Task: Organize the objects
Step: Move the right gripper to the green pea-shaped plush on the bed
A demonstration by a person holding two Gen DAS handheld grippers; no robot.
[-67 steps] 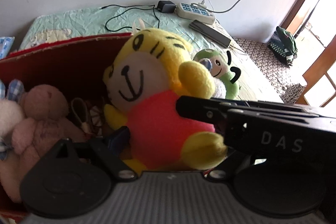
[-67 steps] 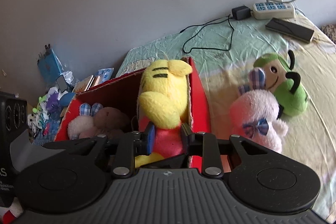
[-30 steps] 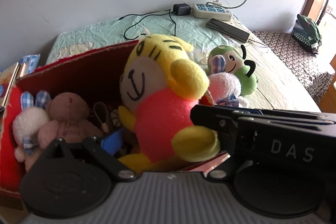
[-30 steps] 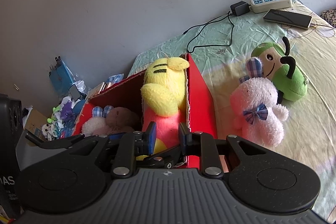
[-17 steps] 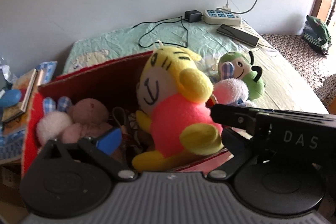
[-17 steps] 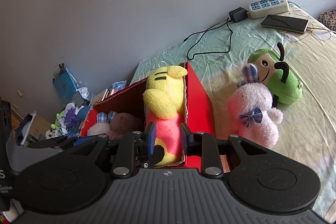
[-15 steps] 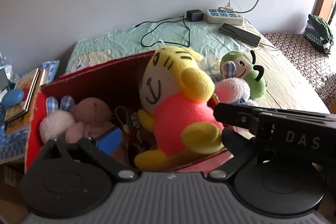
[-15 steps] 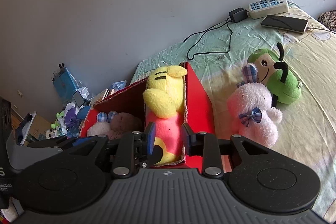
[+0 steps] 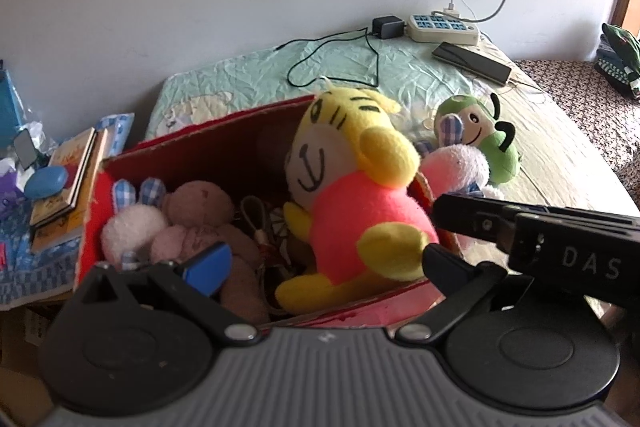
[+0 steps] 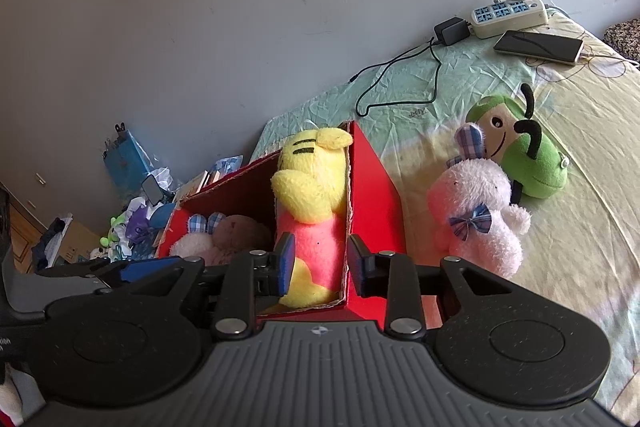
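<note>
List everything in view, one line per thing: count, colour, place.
Box: 1, red, on the bed's edge.
Tiger plush: 1, yellow and pink, upright in the box.
Bunny plush: 1, pale pink, in the box.
Bear plush: 1, brown, in the box.
Pink plush: 1, on the bed beside the box.
Green plush: 1, behind the pink one.
Phone: 1, dark, by the power strip.
Left gripper: fingers wide open.
Right gripper: fingers opening around the tiger plush.

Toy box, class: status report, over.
Left gripper open; right gripper opening, clear of tiger plush. Tiger in red box. Pink bunny on bed outside.
</note>
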